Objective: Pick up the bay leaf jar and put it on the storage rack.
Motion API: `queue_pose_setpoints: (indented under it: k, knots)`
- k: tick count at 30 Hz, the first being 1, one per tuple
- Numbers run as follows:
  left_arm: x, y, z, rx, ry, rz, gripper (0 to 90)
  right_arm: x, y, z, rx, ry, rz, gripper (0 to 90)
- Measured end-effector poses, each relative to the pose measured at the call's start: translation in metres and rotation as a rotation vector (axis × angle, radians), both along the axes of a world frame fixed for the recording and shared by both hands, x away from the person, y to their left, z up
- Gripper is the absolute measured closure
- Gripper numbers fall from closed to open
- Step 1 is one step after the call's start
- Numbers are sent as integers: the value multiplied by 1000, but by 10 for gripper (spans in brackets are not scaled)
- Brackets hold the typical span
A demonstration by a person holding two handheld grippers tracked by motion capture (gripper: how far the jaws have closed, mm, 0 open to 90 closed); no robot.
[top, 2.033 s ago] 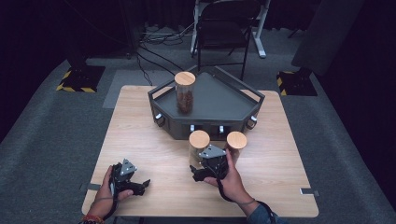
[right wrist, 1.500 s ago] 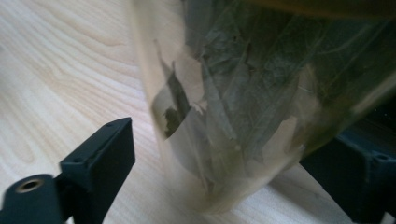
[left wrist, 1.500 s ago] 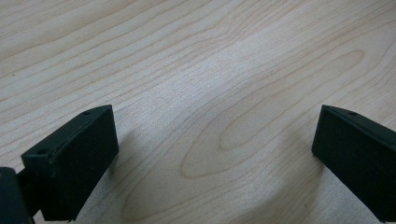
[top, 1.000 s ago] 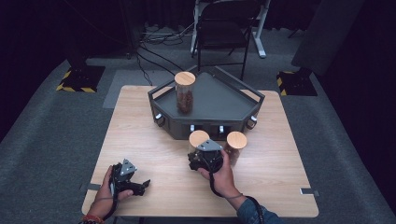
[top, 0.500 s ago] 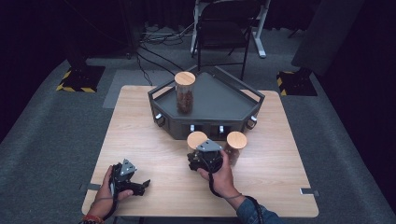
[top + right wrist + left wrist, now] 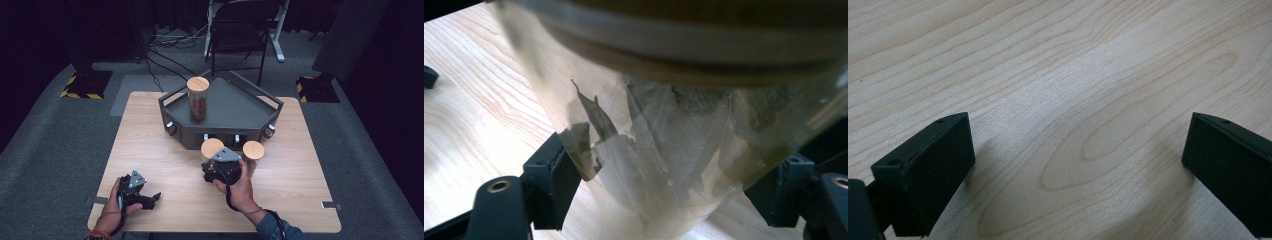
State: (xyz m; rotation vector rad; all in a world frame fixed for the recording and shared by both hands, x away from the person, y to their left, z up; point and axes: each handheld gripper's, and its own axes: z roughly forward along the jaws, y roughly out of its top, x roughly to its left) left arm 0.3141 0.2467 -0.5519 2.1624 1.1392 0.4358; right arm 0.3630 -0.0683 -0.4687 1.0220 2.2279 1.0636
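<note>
A glass jar of dried leaves [image 6: 674,150] with a wooden lid [image 6: 212,147] stands in front of the dark tray [image 6: 235,107]. My right gripper [image 6: 214,167] is shut on it, and the black pads [image 6: 551,175] press on both sides of the glass low down. The jar looks tilted and just off the tabletop. A second wooden-lidded jar [image 6: 253,150] stands right beside it. A third jar [image 6: 198,100], with brown contents, stands in the tray's left part. My left gripper [image 6: 152,199] rests on the table at the front left, its jaws [image 6: 1078,165] wide open over bare wood.
The wooden table [image 6: 150,145] has free room on its left and along the front. The tray has raised walls and knobs on its front face. A folding chair [image 6: 237,35] and cables lie on the floor behind the table.
My right gripper has moved forward onto the leaf jar, closed on it, and risen slightly with it. The left gripper has stayed put.
</note>
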Motion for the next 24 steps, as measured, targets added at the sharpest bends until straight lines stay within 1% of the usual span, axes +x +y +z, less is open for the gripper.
queue_pose_setpoints:
  k: [1, 4, 7, 12, 15, 17, 19, 22, 24]
  knots:
    - [0, 0, 0, 0, 0, 0, 3, -1, 0, 4, 5, 2, 2, 250]
    - [0, 0, 0, 0, -1, -1, 4, -3, -1, 13, 1, -12, 6, 250]
    - [0, 0, 0, 0, -1, -1, 3, -4, -2, 24, 12, -3, 14, 250]
    - [0, 0, 0, 1, -1, -2, 4, -6, -3, 39, 17, -4, 27, 250]
    - [0, 0, 0, 1, -1, -2, 3, -8, -3, 49, 30, 1, 36, 250]
    - [0, 0, 0, 1, -1, -2, 3, -8, -3, 54, 30, 1, 41, 250]
    - [0, 0, 0, 1, -1, -2, 3, -7, -4, 60, 42, 9, 43, 250]
    - [0, 0, 0, 1, -1, -3, 3, -5, -6, 69, 40, -3, 43, 250]
    - [0, 0, 0, 1, -1, -3, 3, -4, -7, 75, 47, -1, 44, 250]
